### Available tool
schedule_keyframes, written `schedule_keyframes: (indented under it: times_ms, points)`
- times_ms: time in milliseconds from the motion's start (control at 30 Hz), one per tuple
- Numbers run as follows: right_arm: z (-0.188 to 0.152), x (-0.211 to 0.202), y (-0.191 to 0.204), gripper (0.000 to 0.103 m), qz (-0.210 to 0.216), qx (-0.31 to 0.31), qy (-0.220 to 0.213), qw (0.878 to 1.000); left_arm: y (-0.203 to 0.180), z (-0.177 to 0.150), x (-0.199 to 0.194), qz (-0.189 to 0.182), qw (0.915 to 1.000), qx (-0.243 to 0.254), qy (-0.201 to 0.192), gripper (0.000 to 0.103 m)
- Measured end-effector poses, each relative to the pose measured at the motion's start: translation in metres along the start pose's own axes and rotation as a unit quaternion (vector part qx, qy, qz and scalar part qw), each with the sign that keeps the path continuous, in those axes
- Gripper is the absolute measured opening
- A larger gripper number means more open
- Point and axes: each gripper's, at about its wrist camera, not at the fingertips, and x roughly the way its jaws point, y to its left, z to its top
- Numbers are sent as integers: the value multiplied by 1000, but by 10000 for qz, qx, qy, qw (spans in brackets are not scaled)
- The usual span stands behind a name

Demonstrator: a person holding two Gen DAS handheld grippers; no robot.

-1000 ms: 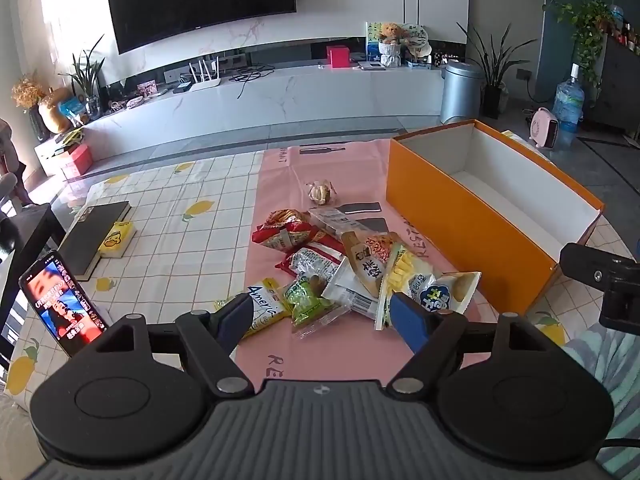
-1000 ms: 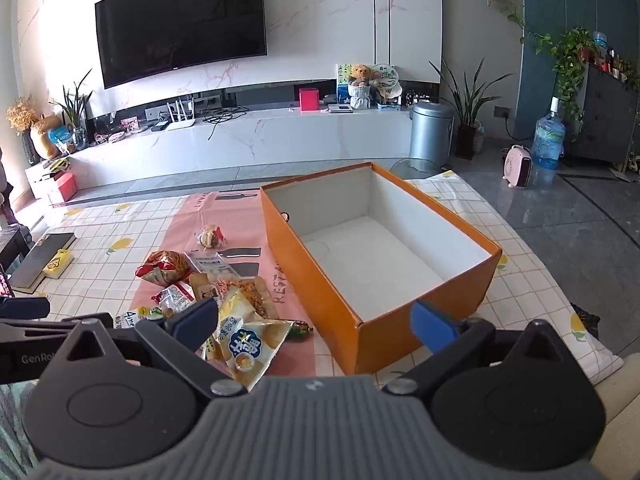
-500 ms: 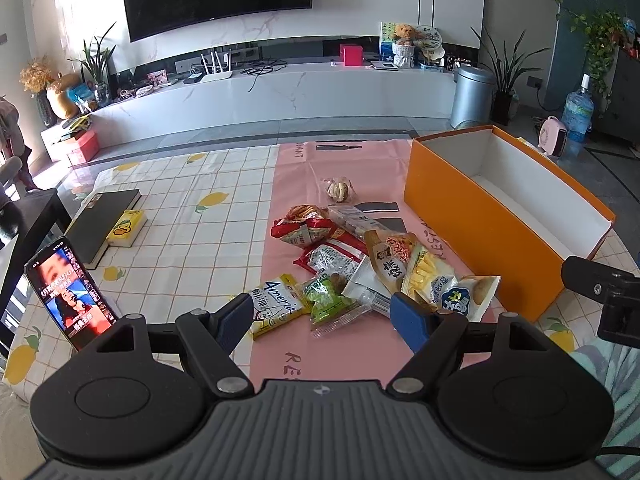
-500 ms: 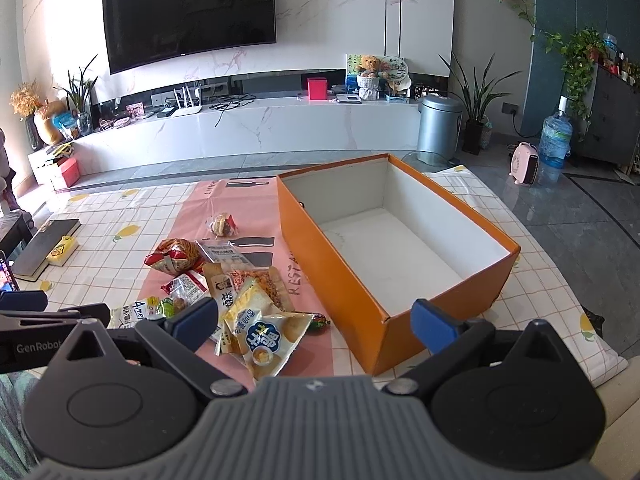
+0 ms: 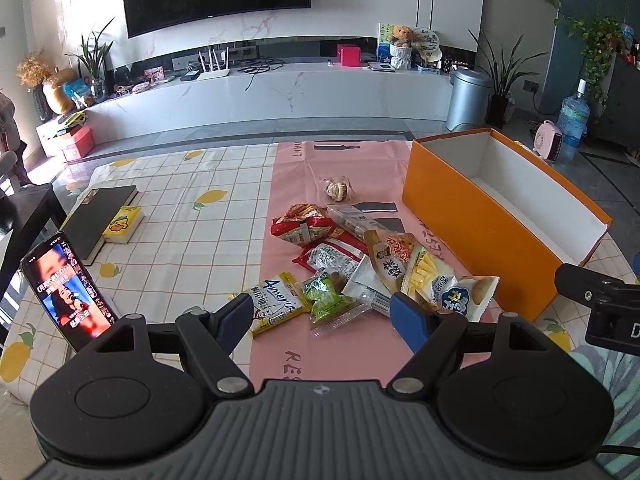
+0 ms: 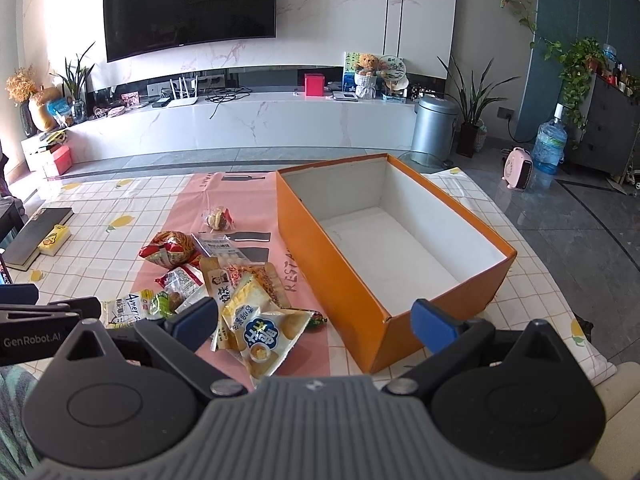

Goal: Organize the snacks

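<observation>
A: Snacks [image 5: 352, 264] lie in a loose heap on the pink runner [image 5: 288, 216] of the bench [image 5: 192, 216], just left of the orange box [image 5: 472, 236]. What's in the heap?

B: Red crinkled bag [image 5: 300, 226] at the far side, red-and-white pouch [image 5: 332, 258], yellow packet [image 5: 276, 302] and green packet [image 5: 328, 300] nearest the camera, white chip bag with a blue logo [image 6: 264, 332] closest to the box. One small clear-wrapped pastry [image 5: 338, 189] sits apart, farther back.

A: Box contents?

B: White interior, nothing inside visible. Open top.

A: Grippers?

B: Left gripper [image 5: 326, 316] hangs over the near edge of the heap, jaws spread, holding nothing. Right gripper [image 6: 316, 320] is jaws spread too, straddling the box's near corner and the chip bag, gripping neither.

A: Periphery?

B: Phone [image 5: 66, 284] propped at left with its screen lit, black book [image 5: 98, 220] and small yellow box [image 5: 123, 224] beyond it.
</observation>
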Motion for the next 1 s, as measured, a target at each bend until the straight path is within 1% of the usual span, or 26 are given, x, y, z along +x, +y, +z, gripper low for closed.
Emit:
schedule_keyframes:
  times_ms: [400, 1000]
  points:
    - [2, -1, 3, 99, -124, -31, 22, 9999, 5, -2, 1, -113, 9999, -64, 19, 91]
    - [0, -10, -1, 99, -76, 90, -70, 9999, -5, -3, -4, -70, 9999, 74, 16, 91]
